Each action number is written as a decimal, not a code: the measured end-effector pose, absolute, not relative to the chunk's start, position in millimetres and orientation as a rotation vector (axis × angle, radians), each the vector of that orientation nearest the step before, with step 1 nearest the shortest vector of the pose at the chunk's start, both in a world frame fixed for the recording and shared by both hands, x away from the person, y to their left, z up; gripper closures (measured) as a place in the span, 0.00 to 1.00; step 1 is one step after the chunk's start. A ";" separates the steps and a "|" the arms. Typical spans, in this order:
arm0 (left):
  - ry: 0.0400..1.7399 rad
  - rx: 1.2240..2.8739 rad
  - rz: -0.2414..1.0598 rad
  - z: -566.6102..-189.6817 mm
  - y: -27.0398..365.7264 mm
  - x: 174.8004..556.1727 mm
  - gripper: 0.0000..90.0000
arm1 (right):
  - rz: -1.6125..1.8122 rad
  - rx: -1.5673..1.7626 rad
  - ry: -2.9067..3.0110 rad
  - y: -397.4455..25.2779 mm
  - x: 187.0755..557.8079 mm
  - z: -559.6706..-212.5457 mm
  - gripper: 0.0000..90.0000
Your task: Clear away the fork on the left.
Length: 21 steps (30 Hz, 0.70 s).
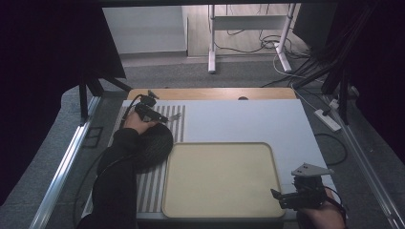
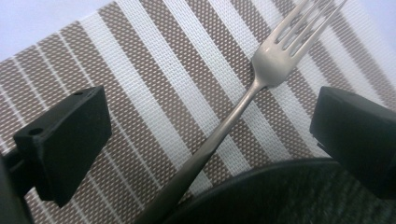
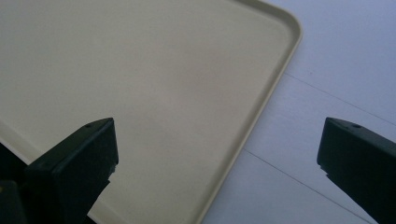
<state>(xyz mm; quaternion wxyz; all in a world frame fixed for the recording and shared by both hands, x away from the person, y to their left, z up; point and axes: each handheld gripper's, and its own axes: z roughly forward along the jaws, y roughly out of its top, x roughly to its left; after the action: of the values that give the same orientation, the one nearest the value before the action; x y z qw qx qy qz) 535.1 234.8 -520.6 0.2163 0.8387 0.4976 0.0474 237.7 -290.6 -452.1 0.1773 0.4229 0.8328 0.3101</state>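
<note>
A silver fork [image 2: 233, 116] lies slantwise on a brown-and-white striped placemat [image 2: 140, 70], its tines pointing away from me. My left gripper [image 2: 212, 135] is open, with one jaw on each side of the fork's handle and not touching it. A dark round plate [image 2: 289, 196] sits just below the jaws, at the handle's near end. From above, the left gripper [image 1: 161, 117] is at the far left over the placemat [image 1: 153, 191], with the fork [image 1: 174, 116] ahead and the plate [image 1: 157, 143] under the person's hand. My right gripper [image 1: 279, 196] is open and empty over a corner of the beige tray [image 1: 219, 179].
The tray [image 3: 140, 70] holds nothing and lies on a white tabletop [image 3: 336, 60] whose far right part [image 1: 248, 119] is bare. Beyond it are a wooden table edge [image 1: 210, 93], a stand's legs [image 1: 212, 62], cables and a power strip [image 1: 327, 119] on the floor.
</note>
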 end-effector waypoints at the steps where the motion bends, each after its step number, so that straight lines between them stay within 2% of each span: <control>1: 1.381 2.335 0.125 -522.6 232.9 536.4 0.00 | 0.876 1.196 2.359 -290.6 237.7 -452.0 0.00; 5: 1.371 2.406 0.158 -528.1 227.2 538.0 0.00 | 0.875 1.192 2.360 -290.4 237.6 -452.1 0.00; 7: 1.371 2.428 0.186 -527.4 225.0 537.8 0.04 | 0.875 1.191 2.361 -290.4 237.6 -452.1 0.00; 9: 1.358 2.442 0.183 -525.1 226.8 538.3 0.12 | 0.872 1.189 2.362 -290.2 237.6 -452.2 0.00; 10: 1.361 2.438 0.183 -524.1 228.7 538.5 0.12 | 0.872 1.189 2.362 -290.2 237.6 -452.2 0.00; 11: 1.353 2.438 0.183 -522.6 232.0 538.7 0.22 | 0.871 1.185 2.363 -290.0 237.2 -452.1 0.00; 13: 1.351 2.429 0.187 -521.0 237.2 538.9 0.31 | 0.867 1.183 2.364 -289.9 237.2 -452.0 0.00; 14: 1.344 2.423 0.190 -520.4 240.8 538.9 0.31 | 0.867 1.183 2.364 -289.9 237.2 -452.0 0.00; 18: 1.341 2.392 0.219 -519.6 251.5 538.1 0.53 | 0.870 1.180 2.365 -289.5 237.2 -452.3 0.00; 20: 1.340 2.378 0.222 -519.6 256.1 537.7 0.68 | 0.869 1.179 2.366 -289.6 237.1 -452.2 0.00; 21: 1.334 2.381 0.227 -519.5 257.3 537.3 0.72 | 0.869 1.179 2.367 -289.6 237.1 -452.2 0.00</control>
<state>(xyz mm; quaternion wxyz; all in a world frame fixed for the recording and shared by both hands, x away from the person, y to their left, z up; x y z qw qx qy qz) 537.3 257.3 -519.5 0.2001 0.8518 0.4773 0.0811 237.1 -289.6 -452.2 0.1781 0.4170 0.8367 0.3072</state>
